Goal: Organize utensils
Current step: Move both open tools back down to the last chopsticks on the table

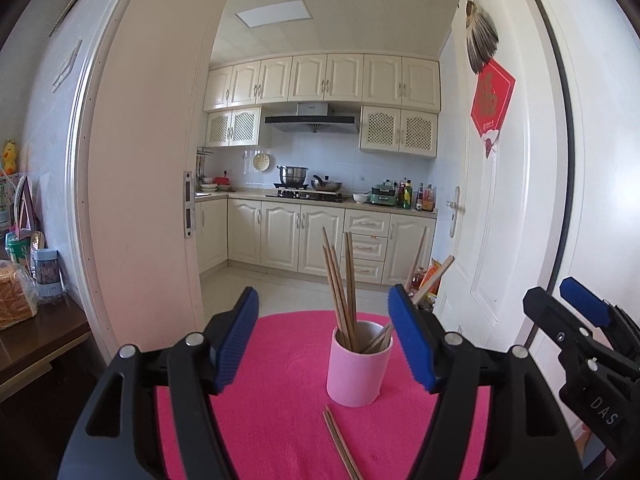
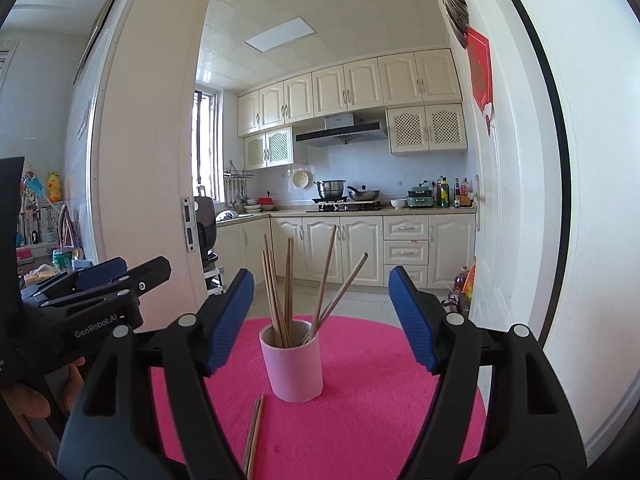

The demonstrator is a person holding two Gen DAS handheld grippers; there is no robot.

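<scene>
Chopsticks (image 1: 344, 280) stand bunched in a pink cup (image 1: 357, 364) on the round worktop, which is covered by a bright pink mat (image 1: 280, 420). Most of the sticks lean toward 11 o'clock from the cup's mouth, while a few splay out toward 1 o'clock. In the right wrist view the same cup (image 2: 292, 364) sits near the middle of the mat (image 2: 360, 420), with the sticks (image 2: 280, 292) fanning upward against the kitchen behind.

One loose pair of chopsticks (image 1: 340, 444) lies flat on the mat at 6 o'clock from the cup, close to its base but not touching it; in the right wrist view that pair (image 2: 253, 436) runs from near the cup's base down toward 7 o'clock.

Left gripper (image 1: 324, 340) is released, its blue pads spread wide to either side of the cup with nothing between them pressing on anything. Right gripper (image 2: 322, 316) is likewise spread and empty, its pads standing clear of the cup on both sides. Each gripper shows at the edge of the other's view: the right one at 3 o'clock in the left wrist view, the left one at 9 o'clock in the right wrist view, where fingers (image 2: 24, 400) of the person's hand wrap its handle.

Beyond the worktop an open doorway shows a kitchen with cream cabinets (image 1: 320, 80).
</scene>
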